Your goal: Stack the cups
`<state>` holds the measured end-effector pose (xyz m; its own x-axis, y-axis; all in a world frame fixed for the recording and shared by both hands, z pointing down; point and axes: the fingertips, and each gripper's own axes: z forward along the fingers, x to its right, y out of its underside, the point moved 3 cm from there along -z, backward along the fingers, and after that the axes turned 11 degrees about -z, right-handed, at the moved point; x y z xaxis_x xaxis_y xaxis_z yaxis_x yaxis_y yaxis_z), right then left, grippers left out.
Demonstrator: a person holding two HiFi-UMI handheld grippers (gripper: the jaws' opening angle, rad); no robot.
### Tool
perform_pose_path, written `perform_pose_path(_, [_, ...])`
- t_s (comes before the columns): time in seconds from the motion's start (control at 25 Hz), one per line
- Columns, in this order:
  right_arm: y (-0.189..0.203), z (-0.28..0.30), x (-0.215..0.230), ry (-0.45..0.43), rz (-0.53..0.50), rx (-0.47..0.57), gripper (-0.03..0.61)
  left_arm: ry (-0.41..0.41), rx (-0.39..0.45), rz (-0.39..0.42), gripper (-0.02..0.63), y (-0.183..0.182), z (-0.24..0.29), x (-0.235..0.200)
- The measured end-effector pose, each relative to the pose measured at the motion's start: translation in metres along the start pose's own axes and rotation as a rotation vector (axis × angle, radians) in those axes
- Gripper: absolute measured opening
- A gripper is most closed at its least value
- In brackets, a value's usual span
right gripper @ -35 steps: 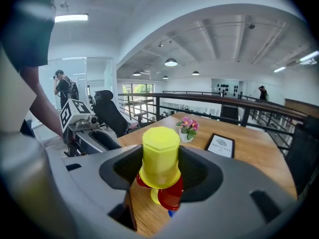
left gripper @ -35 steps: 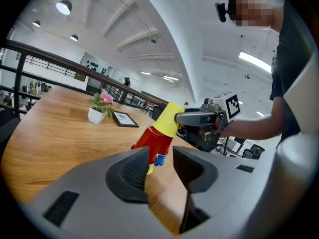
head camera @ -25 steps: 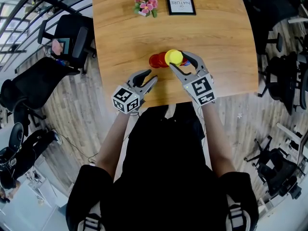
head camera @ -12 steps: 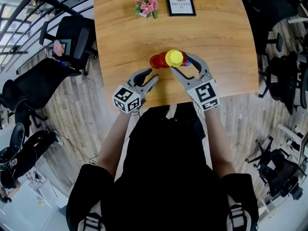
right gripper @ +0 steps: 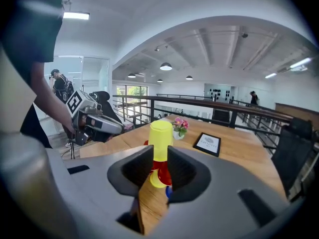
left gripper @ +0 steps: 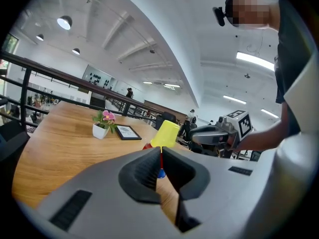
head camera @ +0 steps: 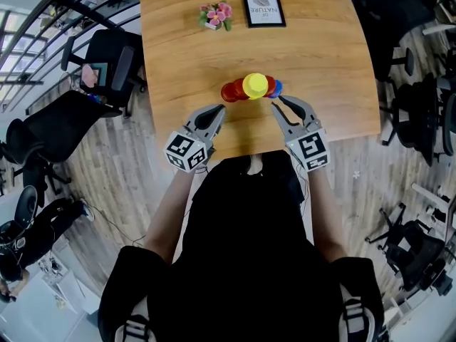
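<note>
Two hand-held grippers: both hover over the near side of the counter [head camera: 328, 55], one on each side of the cups, and neither touches a cup.
Left hand-held gripper [left gripper: 160, 153]: its jaws have just been closing and now meet tip to tip with nothing between them. It points almost level at the cluster.
Right hand-held gripper [right gripper: 159, 156]: its jaws have just been closing to a narrow gap. The yellow cup shows through that gap but stands beyond the tips, so the pads press on nothing.
Yellow cup [head camera: 256, 85]: upside down and topmost, at the middle of the cluster, between the two tools and a little past them.
Red cups [head camera: 231, 90]: low at the yellow cup's foot, showing on both of its sides.
Blue cup [head camera: 277, 89]: lowest at the right edge of the cluster, nearest the right tool.
Nesting: which cup sits in or on which below the yellow one cannot be told.
Handling, as judged: these look like thin, smooth plastic party cups. They are likely very light and easy to knock over, and their walls would give under a hard squeeze.
Hold, as judged: across the side wall near the stiffer closed end, with jaws opened wider than the cup and then closed gently. A pinch at the open rim would likely buckle or slip.
Far edge: a flower pot [head camera: 217, 11] and a framed picture [head camera: 263, 7] stand side by side, well apart from the cups.
</note>
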<state>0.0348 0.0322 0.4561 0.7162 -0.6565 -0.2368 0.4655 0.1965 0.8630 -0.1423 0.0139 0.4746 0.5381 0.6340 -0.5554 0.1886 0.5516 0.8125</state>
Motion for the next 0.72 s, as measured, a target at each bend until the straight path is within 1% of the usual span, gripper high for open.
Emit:
perform_pose_path(0.08, [0.005, -0.009, 0.001, 0.007, -0.002, -0.007, 0.076, -0.015, 0.000, 0.023, 0.026, -0.003, -0.003, 0.005])
perform_pose_path(0.2, [0.017, -0.024, 0.008, 0.006, -0.022, -0.028, 0.006, -0.033, -0.004, 0.073, 0.026, -0.006, -0.002, 0.015])
perform_pose_path(0.36, [0.029, -0.038, 0.016, -0.006, -0.019, -0.022, 0.006, -0.080, 0.013, 0.128, 0.026, -0.007, -0.006, 0.028])
perform_pose_path(0.44, [0.031, -0.044, 0.017, -0.021, -0.018, -0.027, 0.006, -0.107, 0.020, 0.137, 0.025, -0.006, -0.009, 0.035])
perform_pose_path(0.72, [0.029, -0.068, 0.007, -0.109, -0.075, -0.013, 0.006, -0.217, 0.063, 0.158, 0.023, 0.000, -0.029, 0.068])
